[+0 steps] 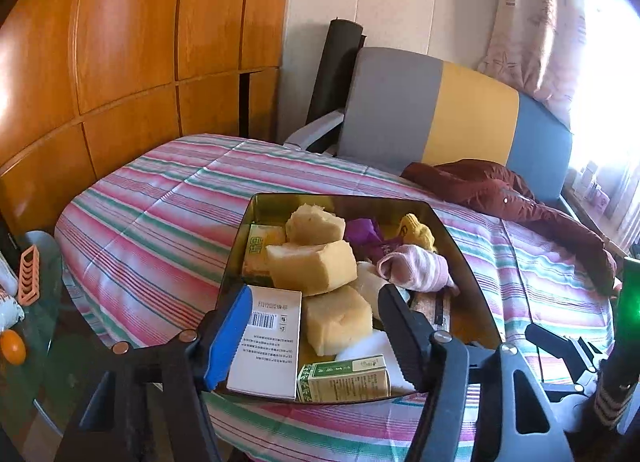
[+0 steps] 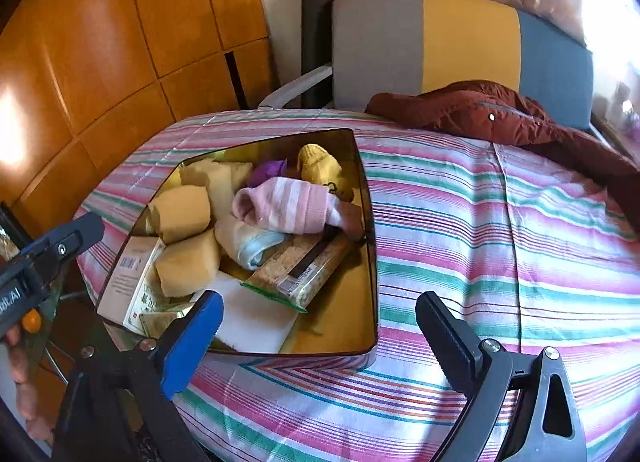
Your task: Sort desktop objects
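Note:
A gold metal tray (image 1: 336,196) (image 2: 374,262) lies on the striped tablecloth (image 1: 160,213). It holds yellow sponge blocks (image 1: 312,266) (image 2: 184,213), a pink striped sock (image 1: 416,270) (image 2: 292,205), a yellow sock (image 1: 416,229), a purple item (image 1: 362,232), a white barcode box (image 1: 268,342), a green carton (image 1: 344,380) and a grain packet (image 2: 304,266). My left gripper (image 1: 316,290) hovers over the tray's near end, its jaws astride the white box and a sponge block without pressing either. My right gripper (image 2: 320,302) stands wide open over the tray's near right corner, with nothing held.
A maroon jacket (image 1: 520,197) (image 2: 500,113) lies on the table's far right, before a grey, yellow and blue chair (image 1: 440,109). Wooden cabinets (image 1: 120,41) stand on the left. A glass side table at lower left carries an orange ball (image 1: 12,346).

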`<state>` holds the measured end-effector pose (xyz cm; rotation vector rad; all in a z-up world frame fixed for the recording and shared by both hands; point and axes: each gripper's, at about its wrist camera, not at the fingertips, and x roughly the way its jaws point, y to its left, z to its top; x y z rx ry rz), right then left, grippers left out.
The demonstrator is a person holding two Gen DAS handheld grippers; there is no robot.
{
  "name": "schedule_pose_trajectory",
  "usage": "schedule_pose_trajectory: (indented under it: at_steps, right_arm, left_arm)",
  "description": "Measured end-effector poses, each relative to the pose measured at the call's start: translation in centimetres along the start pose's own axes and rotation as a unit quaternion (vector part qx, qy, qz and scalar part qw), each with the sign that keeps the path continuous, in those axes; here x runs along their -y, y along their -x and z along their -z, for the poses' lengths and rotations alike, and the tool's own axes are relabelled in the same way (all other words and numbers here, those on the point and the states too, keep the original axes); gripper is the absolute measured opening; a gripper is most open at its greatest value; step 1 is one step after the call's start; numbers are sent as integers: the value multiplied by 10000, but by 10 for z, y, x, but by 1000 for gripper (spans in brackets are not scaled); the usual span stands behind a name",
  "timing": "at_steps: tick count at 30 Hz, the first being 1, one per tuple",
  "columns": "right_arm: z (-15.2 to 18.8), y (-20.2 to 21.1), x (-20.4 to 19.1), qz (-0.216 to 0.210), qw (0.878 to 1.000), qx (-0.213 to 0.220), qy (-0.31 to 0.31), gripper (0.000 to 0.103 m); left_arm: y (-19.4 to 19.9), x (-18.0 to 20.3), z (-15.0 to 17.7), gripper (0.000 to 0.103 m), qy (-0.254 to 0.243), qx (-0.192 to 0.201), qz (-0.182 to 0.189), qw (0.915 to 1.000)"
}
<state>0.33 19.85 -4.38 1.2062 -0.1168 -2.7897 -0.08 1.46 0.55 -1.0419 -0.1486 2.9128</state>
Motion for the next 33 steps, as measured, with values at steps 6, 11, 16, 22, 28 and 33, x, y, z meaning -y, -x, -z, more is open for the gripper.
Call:
schedule_pose_trajectory:
  at_steps: [6,11,16,22,28,33]
  right_arm:
    - [3,-2,-10,18,9999,-19,171,97]
    - [4,-1,-15,61,9996,-4,265,98]
    - [3,0,-16,122,9995,29,279,98]
    - [3,0,-19,167,9992,52,354,98]
    - [4,0,-18,209,9990,57,380,98]
    - [1,7,-11,315,9987,223,324,98]
  left_arm:
    - [1,-2,1,66,70,-64,120,9999]
    - [0,-6,2,66,161,-133,188,9996]
    - [1,-6,2,66,117,-145,221,9996]
    - [0,-8,1,66,102,-128,255,9995]
    - [-2,-9,2,57,14,-44,14,10000]
    - [-8,-13,3,57,80,-198,48,9998]
